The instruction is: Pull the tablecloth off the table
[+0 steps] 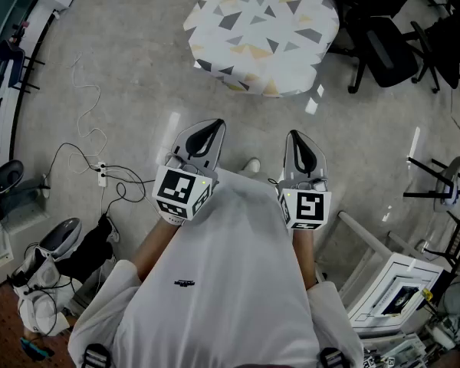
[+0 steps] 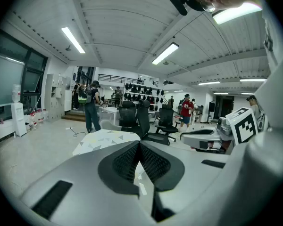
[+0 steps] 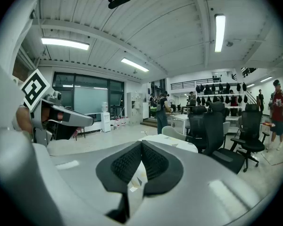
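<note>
Because the person's white shirt (image 1: 222, 282) fills the lower head view, hidden: forearms mostly covered, floor (image 1: 130, 60) under them blocked.
Table: fully under the tablecloth (image 1: 264, 33); no top or legs visible, shape only guessable from the drape.
Cloth cut-off: far edge meets the top of the head view; in both gripper views only a near slice shows over the jaw housings (image 2: 106, 138) (image 3: 172, 141).
Blurred: distant people in the gripper views too small to make out.
Left gripper (image 1: 208, 131): jaws pressed together at the tips, nothing held; confirmed in the left gripper view (image 2: 139, 145).
Right gripper (image 1: 297, 140): jaws fully together, nothing held; same in the right gripper view (image 3: 141, 145).
Slit under pads: bit of triangle print shows through; that is background cloth, not gripped.
Cloth vs fingers: straight ahead of both grippers, well apart, no contact; bare floor between.
Cloth look: white with grey and yellow triangles, draped down all visible sides.
Grippers: side by side at the chest, tips toward the table.
Nearby: black office chairs (image 1: 383, 44) just right of the table.
</note>
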{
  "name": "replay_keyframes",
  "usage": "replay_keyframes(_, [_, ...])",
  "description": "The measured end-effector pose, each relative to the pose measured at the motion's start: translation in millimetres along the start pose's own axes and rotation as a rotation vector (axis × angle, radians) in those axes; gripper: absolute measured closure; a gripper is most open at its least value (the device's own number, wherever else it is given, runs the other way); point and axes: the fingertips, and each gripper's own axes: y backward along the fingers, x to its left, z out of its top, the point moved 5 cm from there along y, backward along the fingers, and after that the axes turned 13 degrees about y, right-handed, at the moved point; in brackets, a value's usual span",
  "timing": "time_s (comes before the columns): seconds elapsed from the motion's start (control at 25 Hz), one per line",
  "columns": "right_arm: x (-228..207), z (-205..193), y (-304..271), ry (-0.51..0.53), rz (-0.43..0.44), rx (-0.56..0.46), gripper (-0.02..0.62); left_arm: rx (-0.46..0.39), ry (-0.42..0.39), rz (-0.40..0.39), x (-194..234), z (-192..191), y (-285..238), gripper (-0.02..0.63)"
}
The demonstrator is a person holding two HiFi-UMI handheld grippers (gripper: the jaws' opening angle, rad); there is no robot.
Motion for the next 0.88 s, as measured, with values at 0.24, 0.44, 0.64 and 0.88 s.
replay_keyframes(0.24, [-1, 0, 0, 0.002, 0.004, -0.001, 0.583, -0.004, -0.011, -0.001, -2, 3, -3, 0.6])
replay_keyframes(0.44, [-3, -3, 2, -0.015, 0.017, -0.011, 0.584, 0.0, -0.022, 0.005, -7, 5, -6, 0.6])
replay_keyframes(0.64, [-11, -12, -3, -0.028, 0.021, -0.016, 0.584, -0.007, -0.027, 0.032, -11, 5, -3, 0.6])
replay_keyframes(0.88, [-19, -13, -20, -0.056, 0.026, -0.007, 0.583, 0.023, -0.004, 0.072, 8, 3, -8, 0.6])
